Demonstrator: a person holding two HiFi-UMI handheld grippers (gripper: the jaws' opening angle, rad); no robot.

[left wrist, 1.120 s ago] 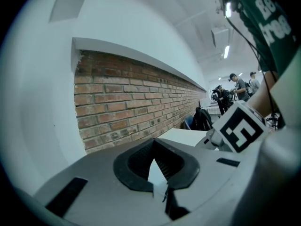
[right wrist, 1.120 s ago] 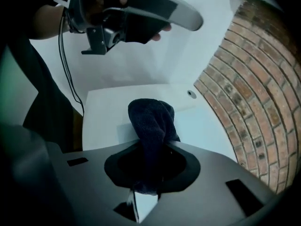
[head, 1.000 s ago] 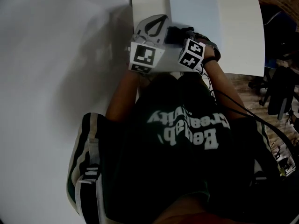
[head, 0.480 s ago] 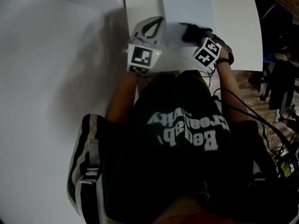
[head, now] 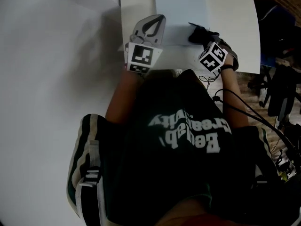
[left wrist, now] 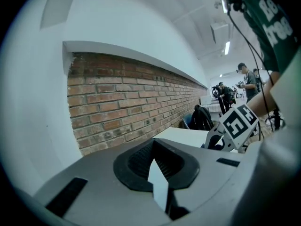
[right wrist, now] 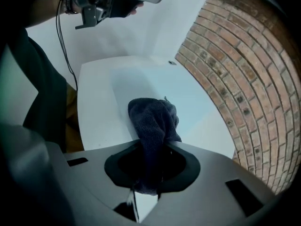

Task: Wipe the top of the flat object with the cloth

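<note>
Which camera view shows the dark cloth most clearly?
The right gripper view: the cloth fills the centre, clamped in the right gripper, its weave visible. The head view shows it only as a dark lump near the edge of the sheet. In the left gripper view I cannot make it out.

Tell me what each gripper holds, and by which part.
Right gripper: the dark cloth, one bunched end pinched in the jaws, the rest sticking out ahead. Left gripper: nothing, jaws together.

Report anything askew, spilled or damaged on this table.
Nothing stands out. The flat sheet lies square on the white table, and the dark cloth, bunched in the right gripper, is at its near right corner.
</note>
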